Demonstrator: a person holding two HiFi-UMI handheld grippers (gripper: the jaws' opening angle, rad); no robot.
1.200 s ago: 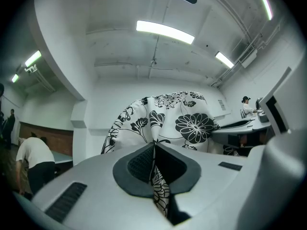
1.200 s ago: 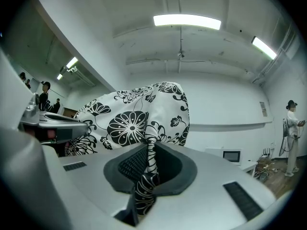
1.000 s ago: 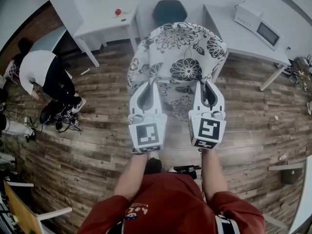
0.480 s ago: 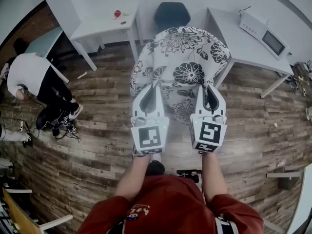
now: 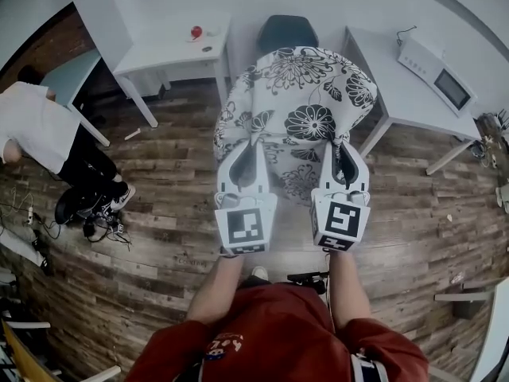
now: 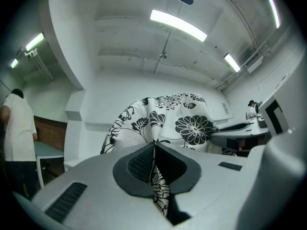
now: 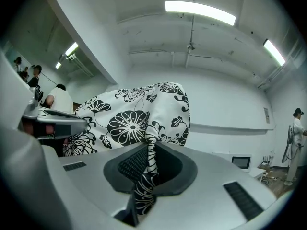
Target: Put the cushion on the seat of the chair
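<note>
A brown wooden plank floor (image 5: 119, 277) is seen across the head view, and two white benches are set at its far side, one at the left (image 5: 171, 50) and one at the right (image 5: 398, 94). A white box-shaped appliance (image 5: 444, 76) is carried on the right one. A person in a white top (image 5: 36, 126) is bent over at the left edge. A white cushion with a black flower print (image 5: 298, 94) is held up between the benches, and the top of a dark padded chair (image 5: 286, 30) is shown just past its far edge; contact between the two cannot be told. The cushion's near edge is pinched by both grippers. The left gripper (image 6: 154, 145) is closed on a fold of its cloth, and the right gripper (image 7: 149, 145) is closed on another fold beside it. A small red round thing (image 5: 196, 32) is seen on the left bench.
</note>
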